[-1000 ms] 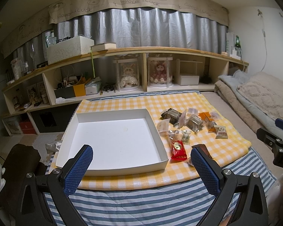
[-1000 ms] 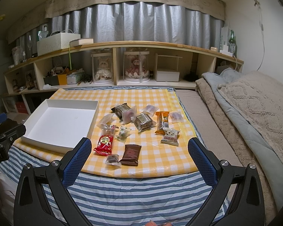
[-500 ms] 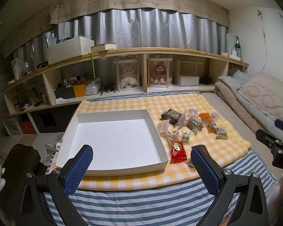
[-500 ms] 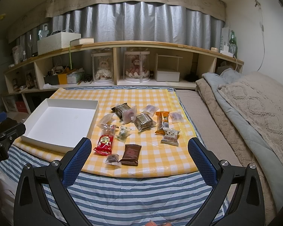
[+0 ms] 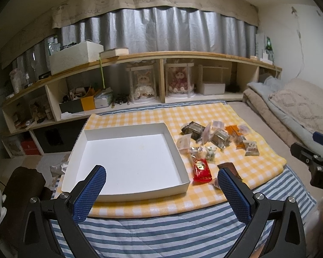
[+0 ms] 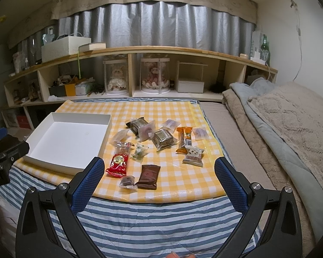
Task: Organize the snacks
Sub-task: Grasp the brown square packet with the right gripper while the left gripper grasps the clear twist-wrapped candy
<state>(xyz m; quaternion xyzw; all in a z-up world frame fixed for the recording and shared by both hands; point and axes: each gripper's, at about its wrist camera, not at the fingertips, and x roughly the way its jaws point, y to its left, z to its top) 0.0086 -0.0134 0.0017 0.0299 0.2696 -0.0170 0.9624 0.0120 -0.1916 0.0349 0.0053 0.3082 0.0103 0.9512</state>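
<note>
Nothing moved since earlier: both tongs (image 5: 161,190) (image 6: 159,179) gaping empty, red snack packet (image 6: 118,161) lengthwise toward the shelf.

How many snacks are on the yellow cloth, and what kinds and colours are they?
frosted pouches: 4
dark cakes in clear wrap: 2
small candies: 2
red pack: 1
orange bar: 1
brown pack: 1
white pack: 1
Total: 12
</note>
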